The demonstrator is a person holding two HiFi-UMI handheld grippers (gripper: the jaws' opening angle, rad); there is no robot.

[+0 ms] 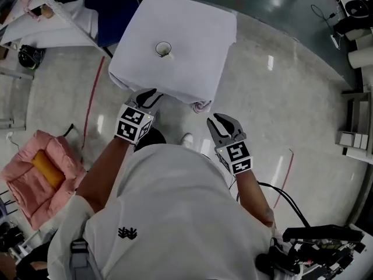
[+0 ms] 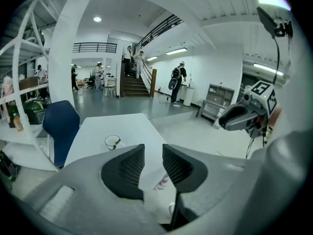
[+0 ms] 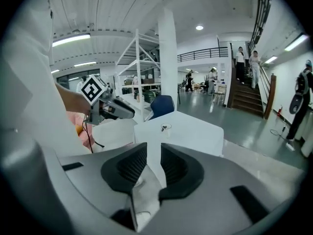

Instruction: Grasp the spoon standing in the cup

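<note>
The table [image 1: 192, 69] is draped in a white cloth and stands ahead of the person, with bare floor around it. The cloth hangs loose over the near edge.

The left gripper [image 1: 150, 96] hangs at the table's near edge. Its own view shows the jaws spread, with only cloth and floor in the gap. The right gripper [image 1: 223, 123] is held further back, short of the table and off its near right corner. Its jaws also stand apart and hold nothing. Both are well apart from the target.

The cup [image 1: 164, 49] sits alone on the cloth, left of the table's middle and towards the far side. It looks clear and thin-walled, probably glass. Judgement: it is light, unanchored on soft fabric, and liable to slide or tip under any sideways push.

The spoon [image 1: 169, 54] rests inside the cup, its upper end leaning on the rim on the side nearer the person. It is too small here to judge its material or finish. Judgement: it is a slender, rigid and light item, likely smooth, and will pivot in a loose pinch.

Recommended hold: the exposed handle above the rim, jaws closing across the flat faces and clear of the cup wall. The lift should go straight up along the handle, so the bowl does not catch the rim and drag the cup over.
</note>
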